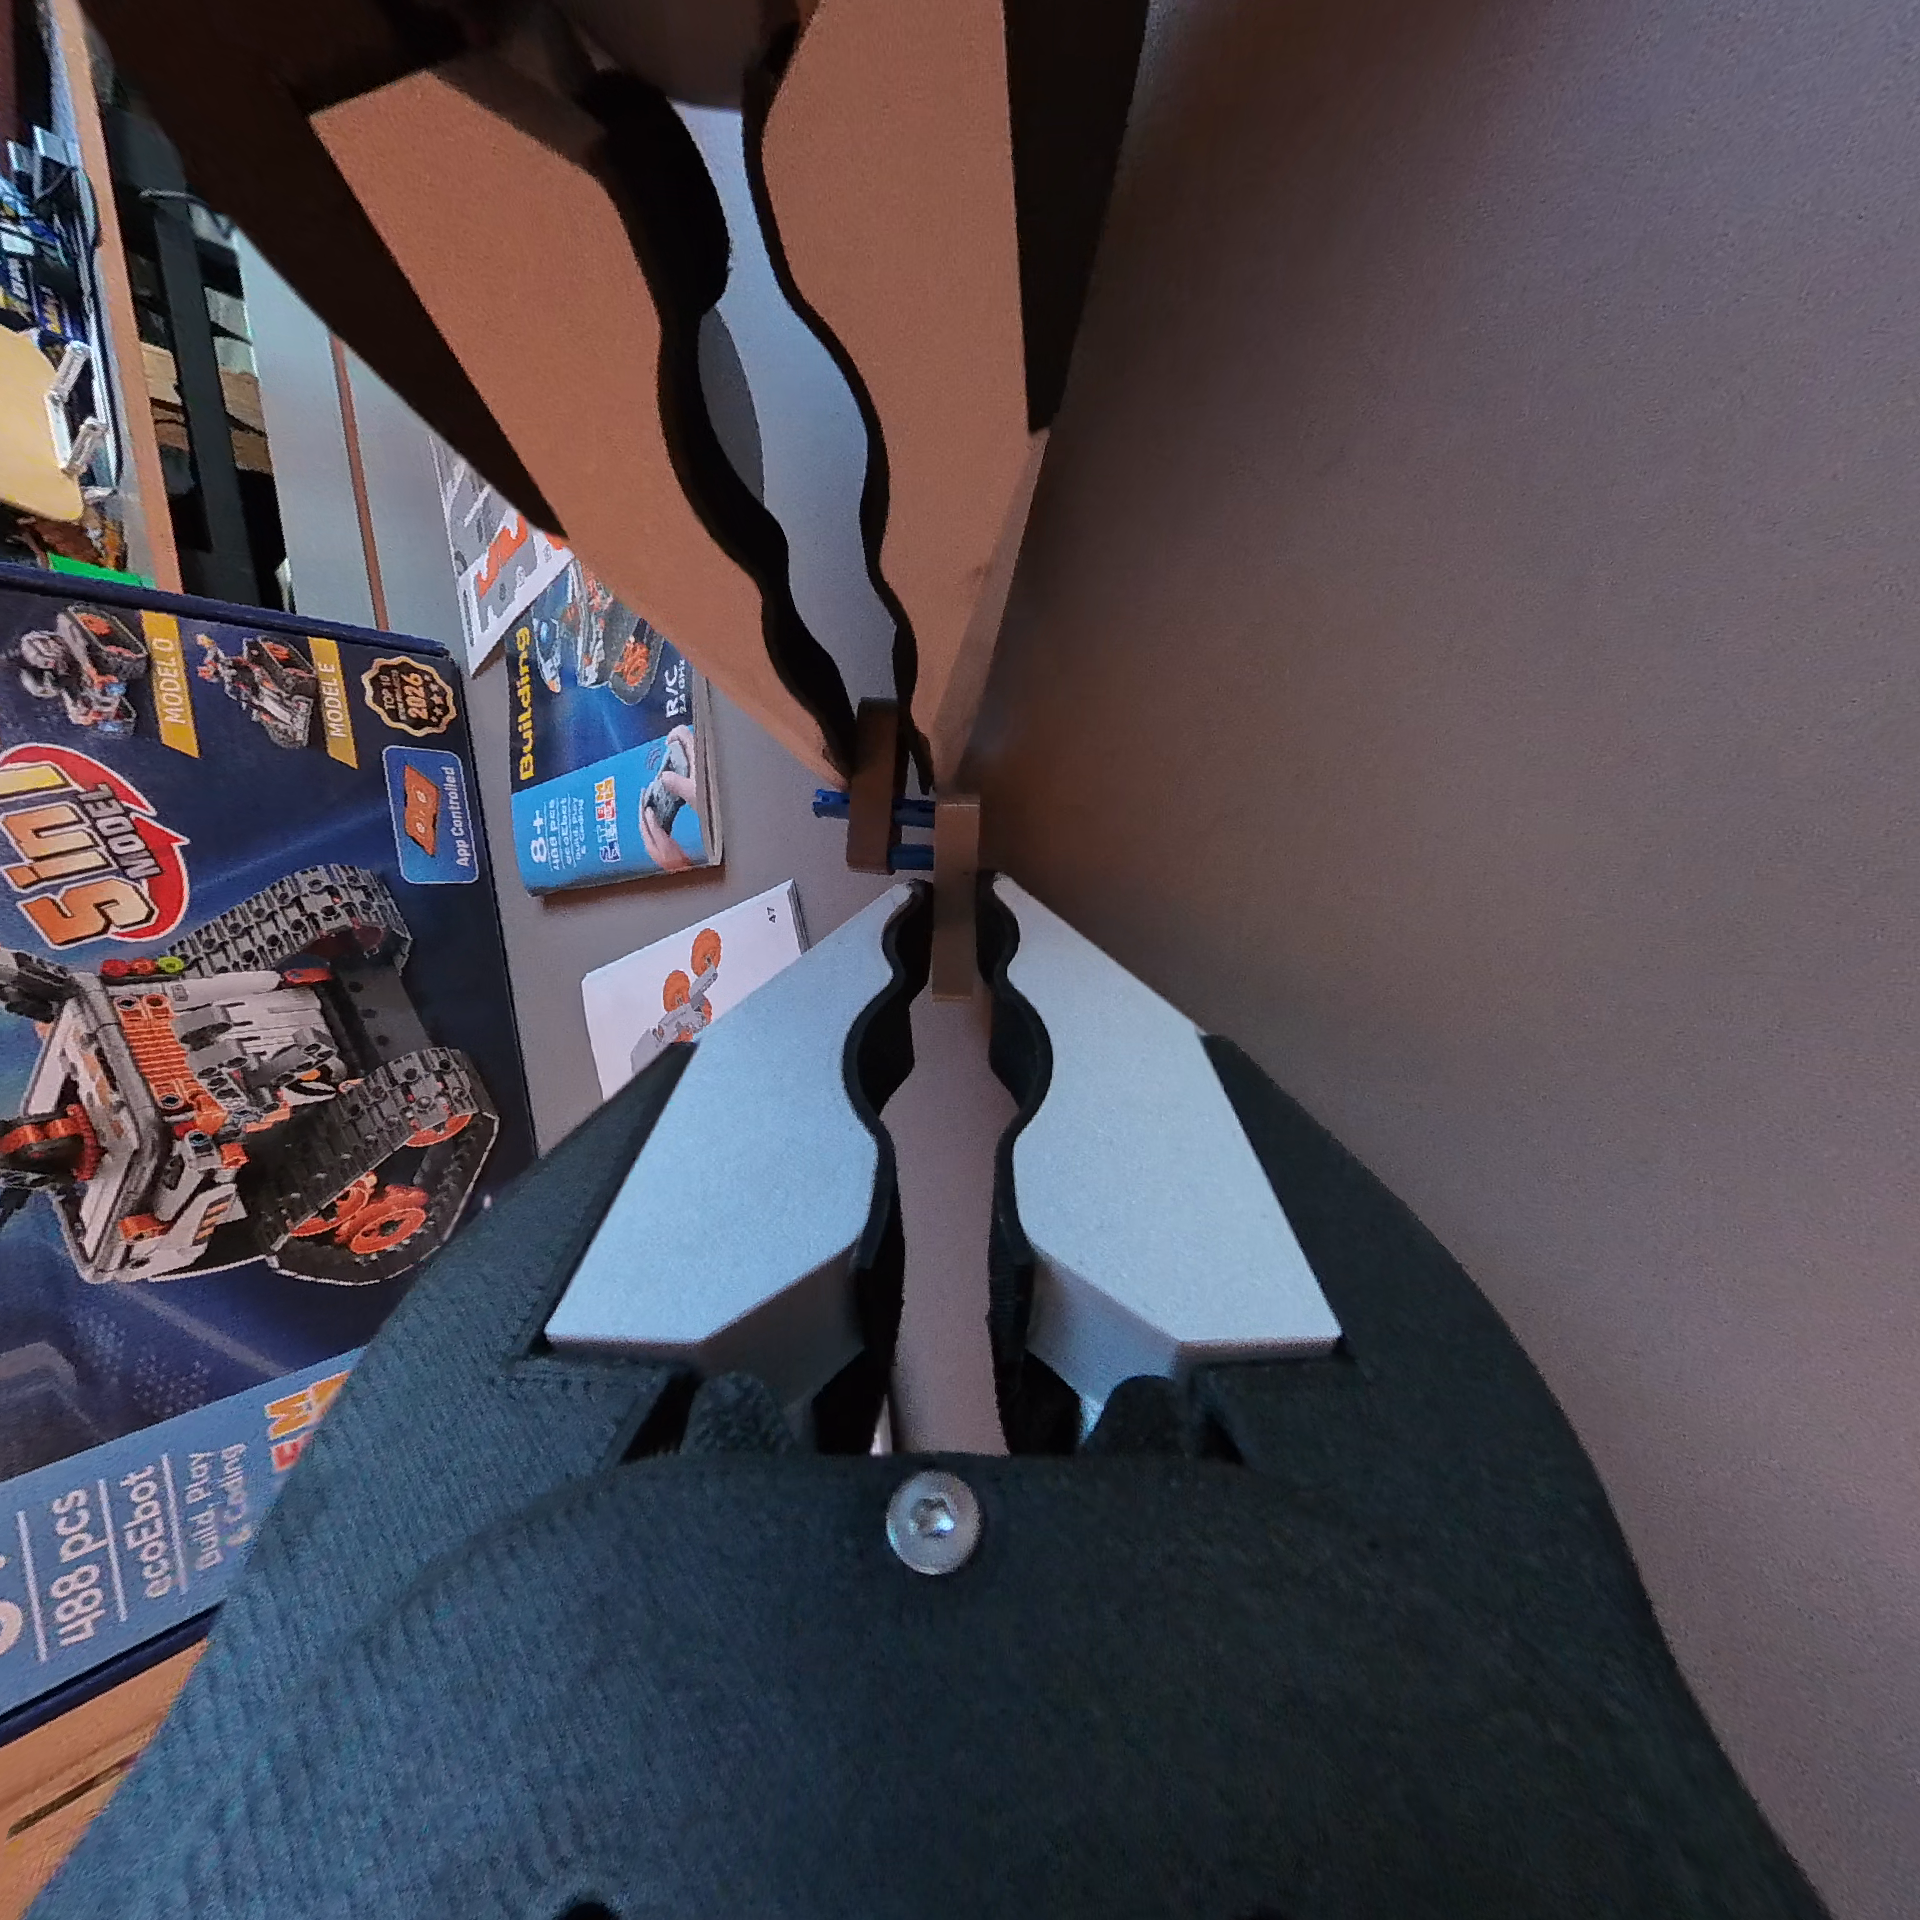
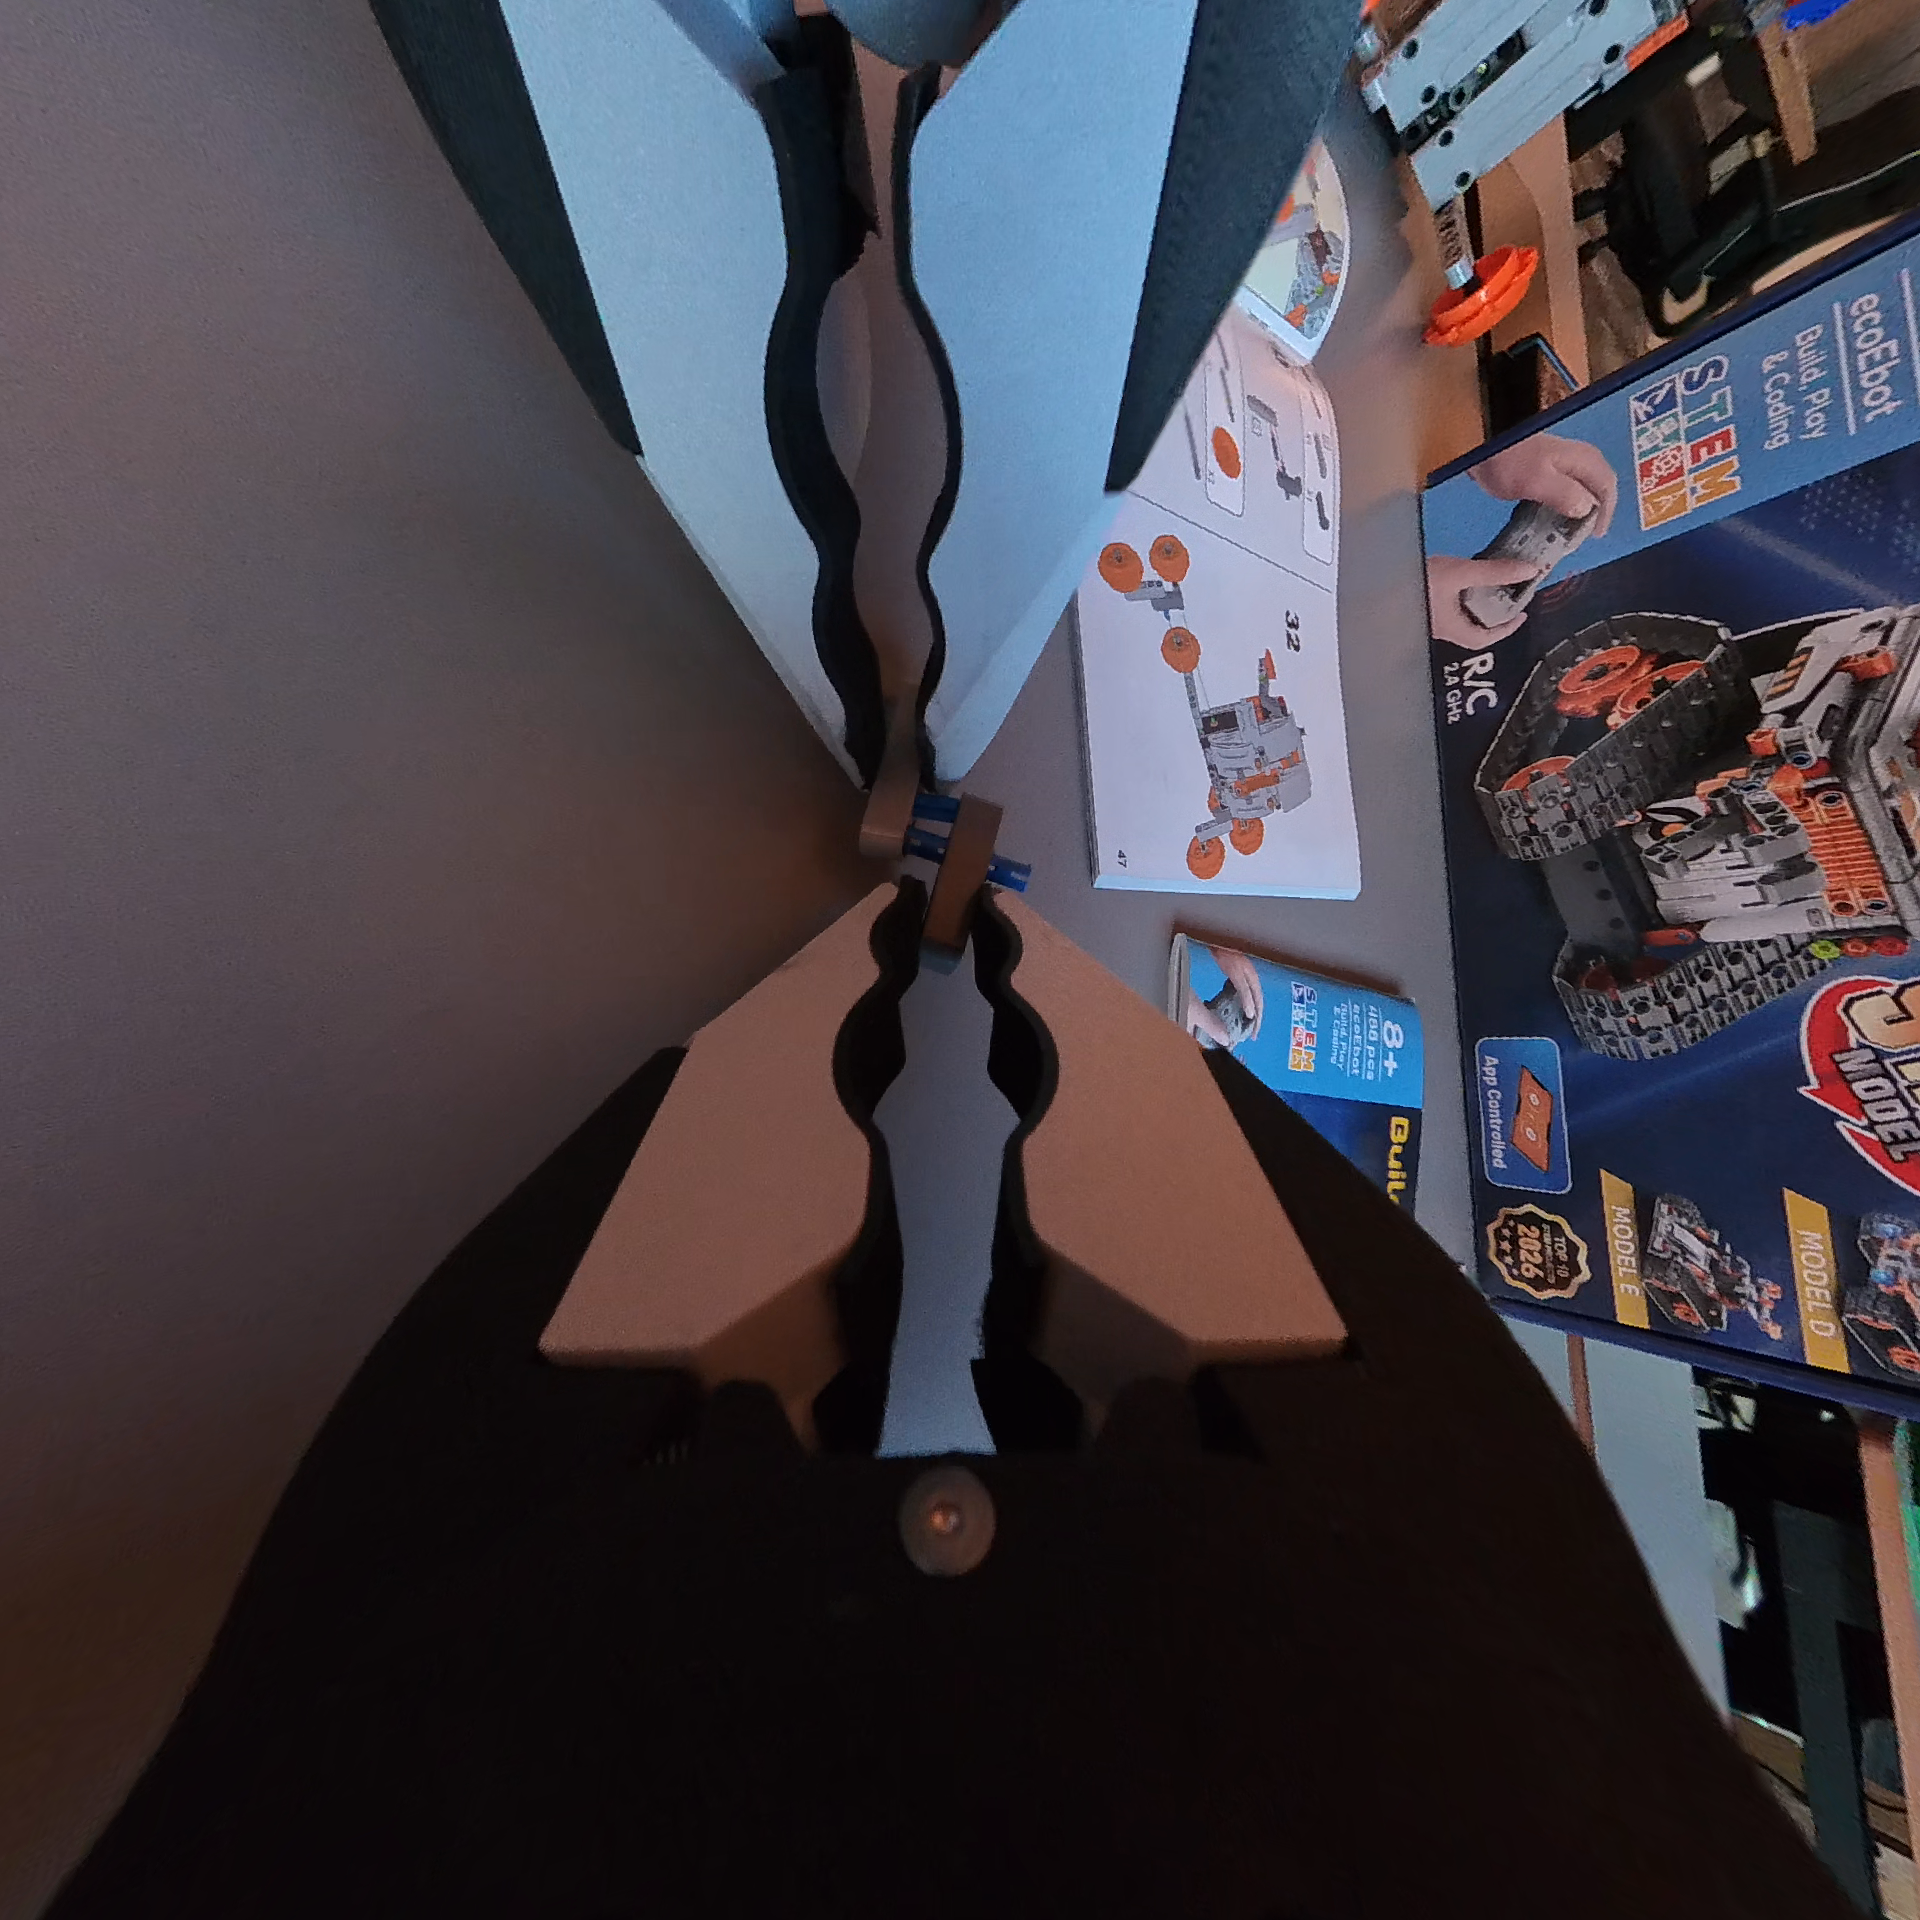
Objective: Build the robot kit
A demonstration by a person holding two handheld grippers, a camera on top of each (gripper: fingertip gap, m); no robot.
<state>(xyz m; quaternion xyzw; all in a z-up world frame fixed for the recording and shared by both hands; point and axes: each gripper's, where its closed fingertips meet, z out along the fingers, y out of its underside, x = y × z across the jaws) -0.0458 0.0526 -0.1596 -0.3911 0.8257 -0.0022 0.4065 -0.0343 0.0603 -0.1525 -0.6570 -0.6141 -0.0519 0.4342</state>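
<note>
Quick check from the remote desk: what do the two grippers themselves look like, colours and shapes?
Both are built alike. The left gripper has two pale grey wedge-shaped fingers lined with wavy black pads, set in a ribbed black body with a silver screw. The right gripper matches; its fingers look tan in this light.

Around the toy box on our desk

We see the toy box (image 2: 1683, 831) lying on the desk (image 2: 364, 520); beside it the small booklet (image 2: 1309, 1060) and open manual (image 2: 1216, 707), between box and our meeting tongs (image 2: 940, 904).
</note>
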